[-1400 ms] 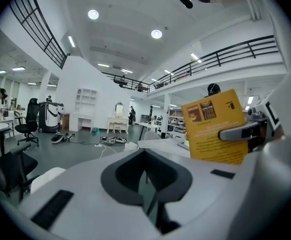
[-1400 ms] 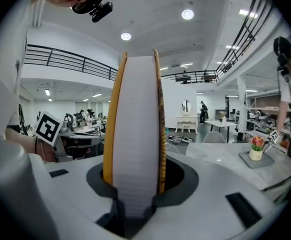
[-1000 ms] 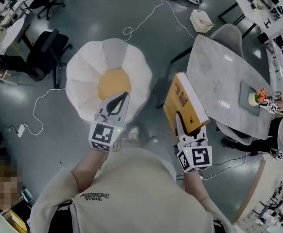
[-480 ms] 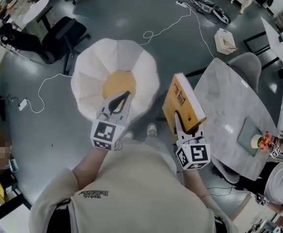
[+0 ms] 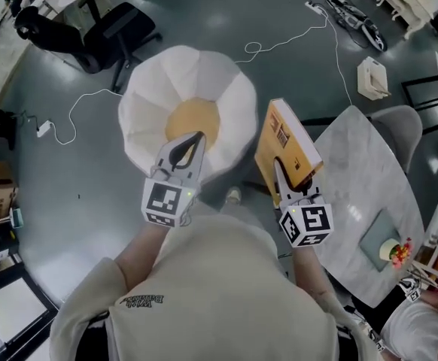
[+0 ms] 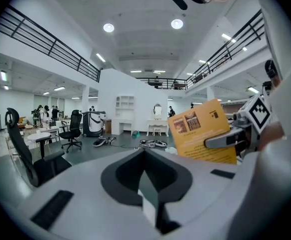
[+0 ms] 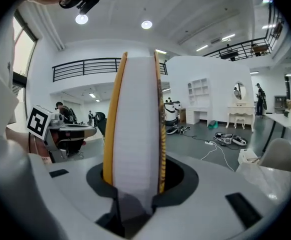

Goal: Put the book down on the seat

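Observation:
The seat point(image 5: 189, 111) is a round flower-shaped cushion on the floor, with white petals and a yellow middle. My right gripper point(image 5: 283, 180) is shut on the lower end of a thick yellow-orange book point(image 5: 287, 145), which stands on edge between the seat and the table. The right gripper view looks straight at its white page edge point(image 7: 135, 124), with a pad on each cover. My left gripper point(image 5: 195, 140) is shut and holds nothing; its tips hang over the seat's near petals. The book point(image 6: 200, 134) also shows in the left gripper view.
A marble-topped table point(image 5: 369, 194) stands at the right, with a grey chair point(image 5: 399, 126) behind it. A black office chair point(image 5: 121, 28) is beyond the seat. White cables point(image 5: 279, 43) trail over the grey floor, and a small box point(image 5: 372, 77) sits at the far right.
Both grippers have swung left, away from the marble table and toward the seat. The book has stayed in the right gripper, still on edge. The left gripper has stayed shut.

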A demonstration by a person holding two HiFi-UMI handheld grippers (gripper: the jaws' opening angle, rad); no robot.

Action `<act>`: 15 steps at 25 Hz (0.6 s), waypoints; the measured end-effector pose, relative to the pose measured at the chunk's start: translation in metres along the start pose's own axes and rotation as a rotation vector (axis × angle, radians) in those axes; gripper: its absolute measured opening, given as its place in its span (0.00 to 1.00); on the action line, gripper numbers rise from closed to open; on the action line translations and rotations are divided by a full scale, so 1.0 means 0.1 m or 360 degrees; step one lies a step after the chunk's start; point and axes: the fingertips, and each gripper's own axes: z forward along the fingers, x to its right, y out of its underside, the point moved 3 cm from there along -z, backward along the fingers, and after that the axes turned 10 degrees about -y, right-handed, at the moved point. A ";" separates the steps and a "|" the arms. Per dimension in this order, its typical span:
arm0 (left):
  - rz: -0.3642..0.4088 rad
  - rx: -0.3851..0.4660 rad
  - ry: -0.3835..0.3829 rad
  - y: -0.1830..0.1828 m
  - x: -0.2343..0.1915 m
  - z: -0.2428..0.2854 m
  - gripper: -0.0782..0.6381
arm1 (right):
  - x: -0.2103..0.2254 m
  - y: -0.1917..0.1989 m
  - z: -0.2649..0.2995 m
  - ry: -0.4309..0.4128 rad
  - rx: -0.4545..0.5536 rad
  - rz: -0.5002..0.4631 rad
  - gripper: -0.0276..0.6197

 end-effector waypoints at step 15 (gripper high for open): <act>-0.0004 -0.0097 0.0017 0.40 -0.12 0.15 0.12 | 0.24 0.56 0.97 -0.0096 -0.0385 -0.0107 0.27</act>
